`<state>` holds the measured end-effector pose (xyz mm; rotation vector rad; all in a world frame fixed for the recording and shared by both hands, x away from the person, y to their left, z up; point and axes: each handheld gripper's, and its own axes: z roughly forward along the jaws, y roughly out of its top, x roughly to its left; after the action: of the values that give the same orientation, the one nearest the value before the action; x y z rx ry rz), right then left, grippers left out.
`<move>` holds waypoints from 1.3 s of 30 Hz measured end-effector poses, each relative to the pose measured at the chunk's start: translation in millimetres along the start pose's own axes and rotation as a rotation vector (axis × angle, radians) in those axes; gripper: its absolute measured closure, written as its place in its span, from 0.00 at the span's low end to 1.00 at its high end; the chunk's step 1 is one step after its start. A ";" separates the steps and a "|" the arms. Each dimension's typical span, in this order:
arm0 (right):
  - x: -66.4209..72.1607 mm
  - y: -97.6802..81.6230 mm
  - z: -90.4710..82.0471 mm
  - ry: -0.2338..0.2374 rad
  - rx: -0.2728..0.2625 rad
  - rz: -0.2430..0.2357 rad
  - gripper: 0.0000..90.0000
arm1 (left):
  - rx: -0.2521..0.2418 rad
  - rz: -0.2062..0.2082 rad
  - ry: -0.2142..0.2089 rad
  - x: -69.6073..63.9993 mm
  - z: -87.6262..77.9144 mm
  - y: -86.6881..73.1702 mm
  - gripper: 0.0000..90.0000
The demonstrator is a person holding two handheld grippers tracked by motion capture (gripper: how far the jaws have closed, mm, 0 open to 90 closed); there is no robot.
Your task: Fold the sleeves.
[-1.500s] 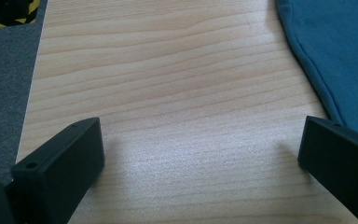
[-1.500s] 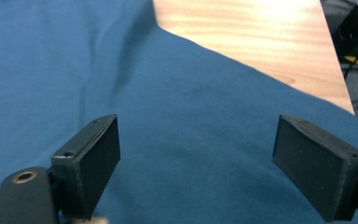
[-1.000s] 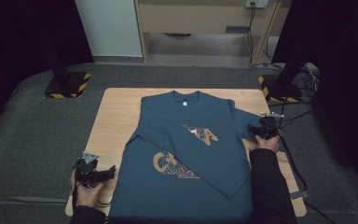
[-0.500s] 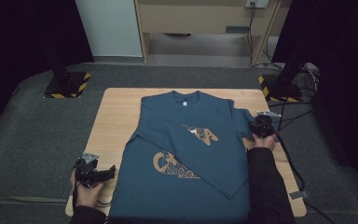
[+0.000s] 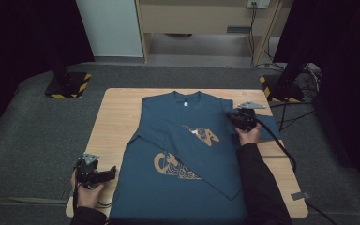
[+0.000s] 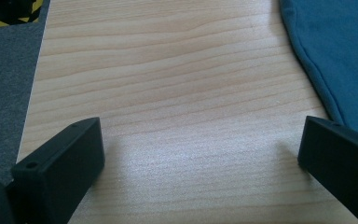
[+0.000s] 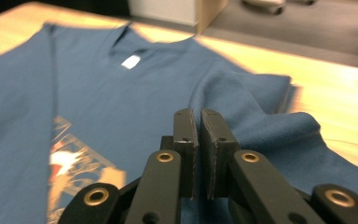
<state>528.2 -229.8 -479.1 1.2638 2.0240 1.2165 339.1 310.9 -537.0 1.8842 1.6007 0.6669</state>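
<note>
now the dark blue cotton t-shirt with an orange print lies flat on the pale wooden table. right gripper jaws have just closed, pinching a raised fold of its sleeve. left gripper spread wide over bare wood beside the hem.

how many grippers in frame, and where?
2. Left gripper at the table's near left corner, beside the T-shirt; right gripper on the shirt's right sleeve.
</note>
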 end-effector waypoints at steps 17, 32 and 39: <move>-26.5 -12.9 -5.2 -0.159 0.102 0.044 0.44 | 0.000 0.000 0.000 0.0 0.0 0.0 0.00; -75.7 -64.5 -9.0 -0.270 0.180 0.163 0.42 | 0.000 0.000 0.000 0.0 0.0 0.0 0.00; -67.7 -68.8 -10.2 -0.299 0.140 0.141 0.82 | 0.000 0.000 0.000 0.0 0.0 0.0 0.00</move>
<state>520.1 -306.6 -537.9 1.5753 1.8518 0.8926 339.1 310.9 -536.9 1.8843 1.6011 0.6670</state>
